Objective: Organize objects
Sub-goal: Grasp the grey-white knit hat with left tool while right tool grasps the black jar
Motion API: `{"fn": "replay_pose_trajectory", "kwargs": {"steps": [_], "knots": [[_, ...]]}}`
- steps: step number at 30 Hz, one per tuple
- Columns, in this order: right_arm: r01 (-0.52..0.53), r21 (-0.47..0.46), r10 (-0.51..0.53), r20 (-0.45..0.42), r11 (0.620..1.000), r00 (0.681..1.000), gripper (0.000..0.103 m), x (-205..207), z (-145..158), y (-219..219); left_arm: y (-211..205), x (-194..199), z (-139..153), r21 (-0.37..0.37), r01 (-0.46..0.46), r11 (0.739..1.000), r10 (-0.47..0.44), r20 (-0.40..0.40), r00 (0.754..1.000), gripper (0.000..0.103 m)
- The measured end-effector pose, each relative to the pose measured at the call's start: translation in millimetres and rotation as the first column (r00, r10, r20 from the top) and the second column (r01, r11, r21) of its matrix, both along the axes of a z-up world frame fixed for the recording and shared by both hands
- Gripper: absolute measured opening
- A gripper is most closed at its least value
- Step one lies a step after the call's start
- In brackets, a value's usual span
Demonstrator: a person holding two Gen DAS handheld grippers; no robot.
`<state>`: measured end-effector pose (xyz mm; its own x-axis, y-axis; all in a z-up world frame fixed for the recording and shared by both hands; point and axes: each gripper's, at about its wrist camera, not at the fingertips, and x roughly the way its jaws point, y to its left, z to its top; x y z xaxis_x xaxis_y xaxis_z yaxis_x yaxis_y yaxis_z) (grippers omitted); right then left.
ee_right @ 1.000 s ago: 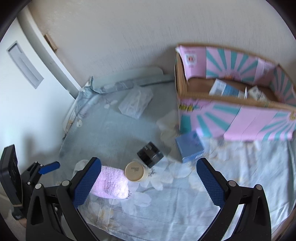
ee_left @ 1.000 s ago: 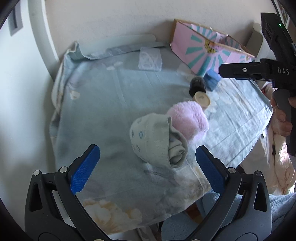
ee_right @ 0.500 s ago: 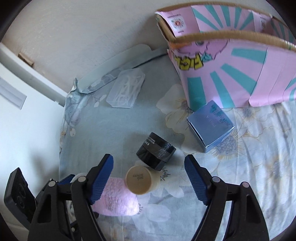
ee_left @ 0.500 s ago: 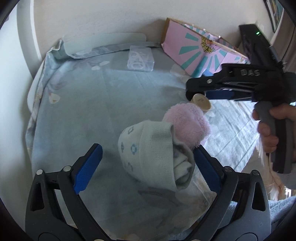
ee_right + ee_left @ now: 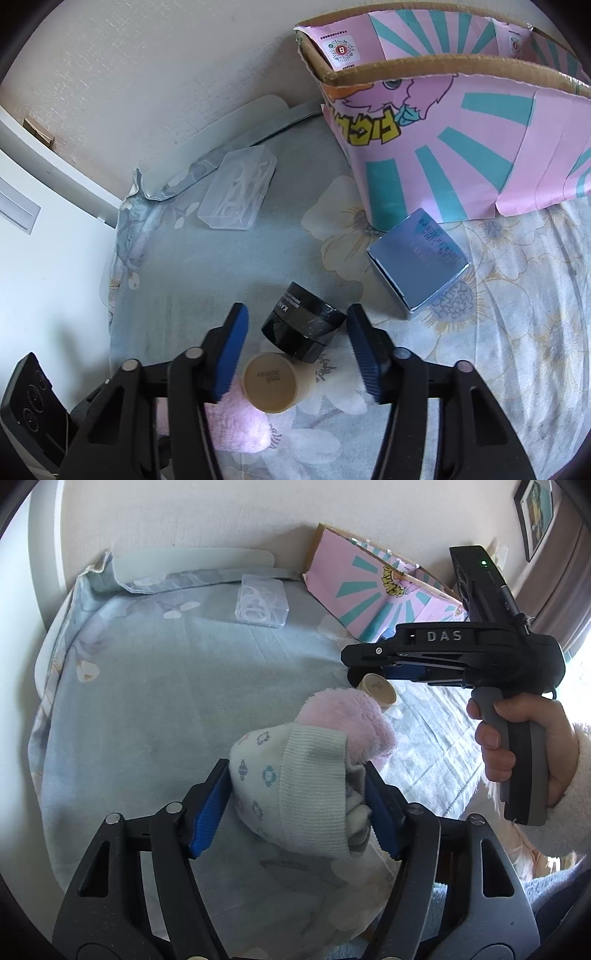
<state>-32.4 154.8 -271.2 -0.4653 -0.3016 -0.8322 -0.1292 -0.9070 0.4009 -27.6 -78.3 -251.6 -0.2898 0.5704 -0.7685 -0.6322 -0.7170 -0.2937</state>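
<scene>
A rolled grey-green sock bundle (image 5: 295, 794) lies on the floral cloth, touching a fluffy pink sock (image 5: 343, 720). My left gripper (image 5: 295, 771) straddles the bundle, its jaws closing, and both blue pads press on the bundle's sides. In the right wrist view my right gripper (image 5: 297, 310) hangs over a black jar (image 5: 303, 326), jaws closing. The jar sits between the pads with a gap on the left side. A beige-lidded jar (image 5: 269, 387) stands just in front of it. A hand holds the right gripper (image 5: 354, 664) above the beige-lidded jar (image 5: 378, 690).
A pink and teal cardboard box (image 5: 443, 147) stands open at the back right, with a small blue carton (image 5: 417, 262) lying in front of it. A clear plastic case (image 5: 238, 192) lies near the wall. The cloth's edge drops off at the left and front.
Both grippers' jaws have narrowed from wide open. The left one moved in around the sock bundle. The right one dropped toward the jars and rolled.
</scene>
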Motion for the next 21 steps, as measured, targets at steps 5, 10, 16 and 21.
{"fn": "replay_pose_trajectory", "kwargs": {"steps": [5,10,16,21], "knots": [[0.000,0.001,0.000,0.001,1.000,1.000,0.042,0.2,-0.9,2.6,-2.7,3.5,2.7,0.002,0.009,1.000,-0.009,-0.005,1.000,0.060],[0.000,0.002,0.000,-0.001,1.000,1.000,0.042,1.4,-1.1,3.1,-9.0,4.4,8.1,0.011,-0.006,1.000,0.006,-0.011,1.000,0.059],[-0.009,0.002,0.009,-0.003,1.000,1.000,0.042,3.7,1.7,1.2,-18.9,4.6,15.9,0.024,-0.034,0.999,0.035,-0.014,0.999,0.059],[-0.020,0.012,0.020,-0.018,1.000,1.000,0.042,5.6,9.7,-0.3,-25.5,2.5,25.1,0.032,-0.067,0.997,0.067,-0.010,0.998,0.059]]}}
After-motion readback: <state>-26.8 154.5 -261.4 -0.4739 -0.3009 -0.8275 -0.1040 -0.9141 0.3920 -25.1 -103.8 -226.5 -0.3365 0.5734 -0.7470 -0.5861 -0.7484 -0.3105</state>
